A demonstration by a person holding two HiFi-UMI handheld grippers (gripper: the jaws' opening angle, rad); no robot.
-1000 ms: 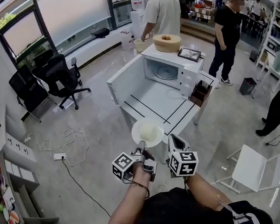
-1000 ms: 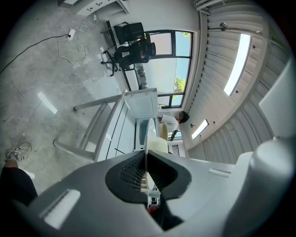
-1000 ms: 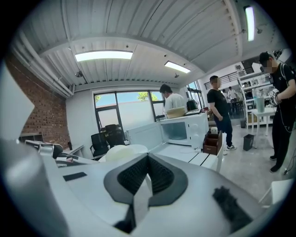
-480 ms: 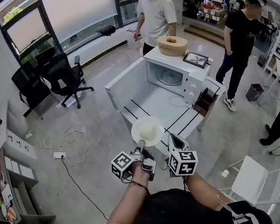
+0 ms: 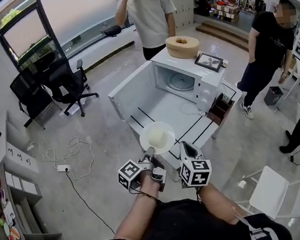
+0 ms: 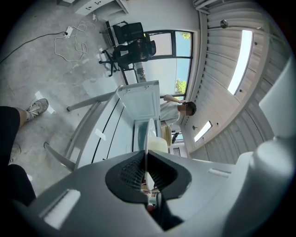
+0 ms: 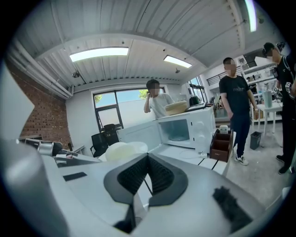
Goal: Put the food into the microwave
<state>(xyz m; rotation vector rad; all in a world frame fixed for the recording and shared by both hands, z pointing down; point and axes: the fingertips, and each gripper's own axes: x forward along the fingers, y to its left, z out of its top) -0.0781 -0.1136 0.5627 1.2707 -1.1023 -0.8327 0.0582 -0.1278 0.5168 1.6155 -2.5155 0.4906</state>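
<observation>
A white plate (image 5: 157, 137) carrying a pale mound of food (image 5: 159, 139) hangs in the air over the near edge of the white table (image 5: 160, 113). My left gripper (image 5: 150, 154) is shut on the plate's near rim; in the left gripper view the plate (image 6: 147, 139) stands edge-on between the pads. My right gripper (image 5: 184, 149) floats just right of the plate, shut and empty (image 7: 147, 157). The white microwave (image 5: 182, 81) stands at the table's far end, its door (image 5: 131, 95) swung wide to the left and the turntable bare.
A round wooden box (image 5: 182, 46) and a picture frame (image 5: 208, 60) lie on top of the microwave. A brown organizer (image 5: 219, 108) sits at the table's right edge. Two people (image 5: 149, 13) stand behind and right. A white folding chair (image 5: 276, 182) is to my right, office chairs (image 5: 55, 81) far left.
Both grippers and the plate have drifted a little nearer the table and microwave. The person in the white shirt has shifted left and raised a hand to the head.
</observation>
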